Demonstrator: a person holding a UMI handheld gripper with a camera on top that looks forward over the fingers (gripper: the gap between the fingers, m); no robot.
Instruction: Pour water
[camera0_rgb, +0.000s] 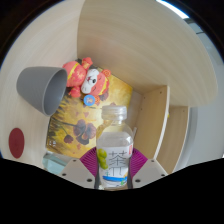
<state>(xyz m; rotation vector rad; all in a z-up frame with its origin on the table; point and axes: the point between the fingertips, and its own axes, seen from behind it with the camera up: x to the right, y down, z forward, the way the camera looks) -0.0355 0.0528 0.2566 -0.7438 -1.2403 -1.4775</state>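
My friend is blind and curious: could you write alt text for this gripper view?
A clear water bottle with a green label stands between the gripper fingers, which appear to press on it. Beyond it on the wooden table lie a tipped grey cup, a colourful plush toy and a yellow snack bag.

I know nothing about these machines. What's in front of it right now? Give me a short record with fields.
held item: clear bottle with a green label, upright between the fingers
fingers: gripper pads press on both sides of the bottle
cup: grey cup, tilted, beyond the bottle
toy: red and yellow plush toy beside the cup
under toy: yellow patterned packet
surface: light wooden table
water poured: not visible
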